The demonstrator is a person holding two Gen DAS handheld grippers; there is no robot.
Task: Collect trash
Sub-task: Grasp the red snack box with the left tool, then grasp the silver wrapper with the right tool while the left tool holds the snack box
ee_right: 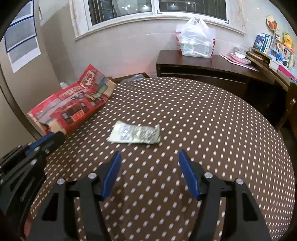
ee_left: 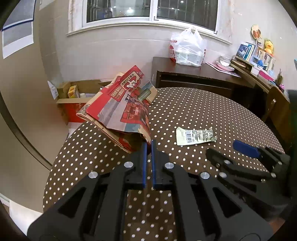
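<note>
The left gripper (ee_left: 148, 143) fills the bottom of its own view, its blue pads drawn nearly together and pinching the near corner of a red printed paper bag (ee_left: 118, 109). The bag is crumpled and part-flattened, and tilts up and away to the left, overhanging the left edge of the round table (ee_left: 194, 103). From the right wrist view the same bag (ee_right: 72, 105) lies along the table's left rim with the left gripper (ee_right: 53, 138) at its near end.

The right gripper (ee_right: 149, 157) hovers low over the brown polka-dot tablecloth, its jaws spread wide with nothing between them. Just ahead of its fingertips, apart from them, lies a flattened white wrapper (ee_right: 135, 134) with printed text and a barcode; in the left view the wrapper (ee_left: 195, 136) sits right of the bag, well clear of it, with the right gripper (ee_left: 241, 148) near its right end.

Bare cloth runs all round the wrapper, and the far and right parts of the table are open out to the curved rim. Beyond the far rim stands a dark wooden desk (ee_right: 204, 63) carrying a white plastic bag (ee_right: 195, 39), close to the wall under the window (ee_right: 157, 9). Off the left rim, lower down, an open cardboard box (ee_left: 74, 94) stands on the floor behind the paper bag.
</note>
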